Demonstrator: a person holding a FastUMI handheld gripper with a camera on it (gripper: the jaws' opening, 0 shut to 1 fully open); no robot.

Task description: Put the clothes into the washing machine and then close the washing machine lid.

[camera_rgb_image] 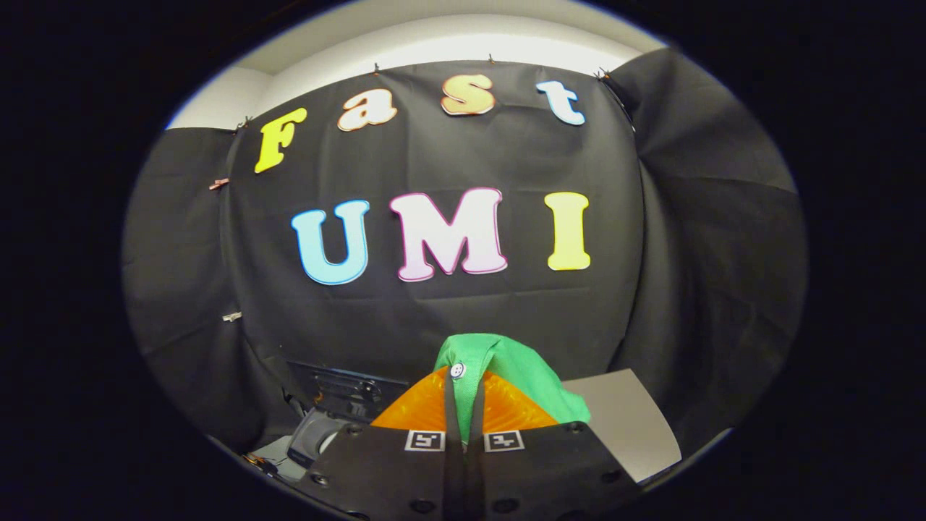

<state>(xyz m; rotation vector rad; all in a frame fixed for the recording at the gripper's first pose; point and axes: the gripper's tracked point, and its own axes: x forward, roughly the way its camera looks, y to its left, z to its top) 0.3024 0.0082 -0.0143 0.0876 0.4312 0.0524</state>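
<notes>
Low to the left of the tongs [463, 405] and below them sits a dark and grey appliance [325, 427], partly hidden by the left finger; it is probably the washing machine, though its opening and lid cannot be made out from here. The coming move turns on that relation: the target lies down and to the left of the fingertips, so the held garment would have to travel that way and downward.

At the centre, the tongs are nearly closed, both orange fingers [416, 412] pressing on a green garment [521, 376]. A white button [457, 370] sits on the cloth right at the fingertips. The cloth rises in a fold above the tips and drapes off to the right, so most of its loose bulk hangs on the side away from the appliance.

To the right, beyond the right finger, a pale grey flat surface [629, 420] shows, likely the desk, its edge running away from the tongs.

The tongs are held high and pointed roughly level at the booth wall, not yet tipped down toward the appliance.
</notes>
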